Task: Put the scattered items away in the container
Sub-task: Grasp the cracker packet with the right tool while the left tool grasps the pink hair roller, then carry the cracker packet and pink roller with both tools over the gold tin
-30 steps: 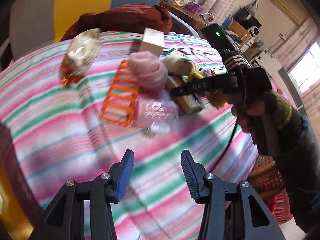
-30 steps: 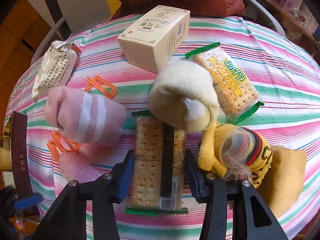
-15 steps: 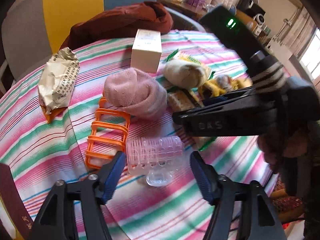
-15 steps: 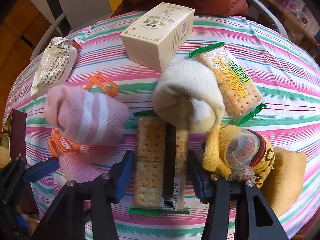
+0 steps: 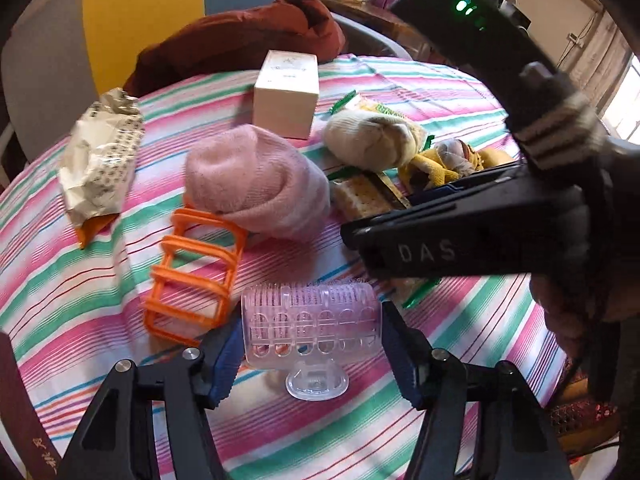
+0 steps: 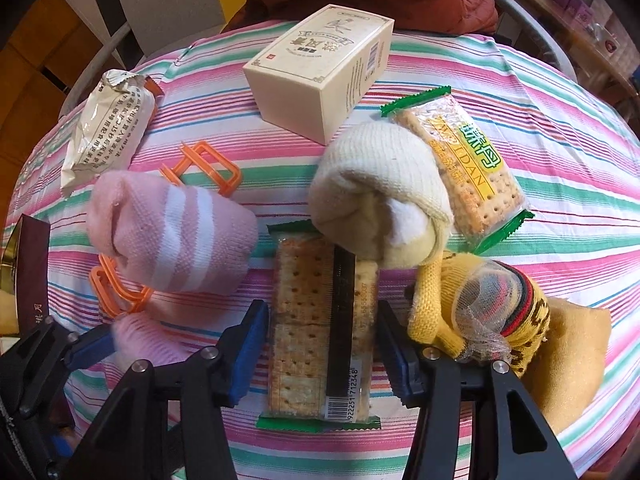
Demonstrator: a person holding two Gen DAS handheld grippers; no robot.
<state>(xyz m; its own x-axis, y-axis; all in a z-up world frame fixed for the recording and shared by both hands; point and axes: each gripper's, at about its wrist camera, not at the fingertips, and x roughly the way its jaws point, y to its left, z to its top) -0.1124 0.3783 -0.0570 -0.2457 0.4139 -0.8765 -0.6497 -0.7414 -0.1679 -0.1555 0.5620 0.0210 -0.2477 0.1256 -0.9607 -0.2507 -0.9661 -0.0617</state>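
A striped cloth covers the round counter (image 6: 540,92). On it lie 2 cracker packs (image 6: 320,320), a cream box (image 6: 320,76), rolled socks (image 6: 172,232), an orange rack (image 5: 192,276), a pink roller (image 5: 312,324) and a foil pouch (image 6: 108,124).

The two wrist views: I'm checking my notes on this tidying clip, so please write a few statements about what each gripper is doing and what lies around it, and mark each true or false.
1. The left gripper straddles the pink hair roller. True.
2. The right gripper straddles the cream box. False: it is open around the cracker packet; the box lies farther back.
3. The pink rolled sock lies partly on the orange plastic rack. True.
4. The cream rolled sock lies apart from both cracker packets. False: it overlaps both.
5. The striped tablecloth is plain white. False: it has pink, green and white stripes.
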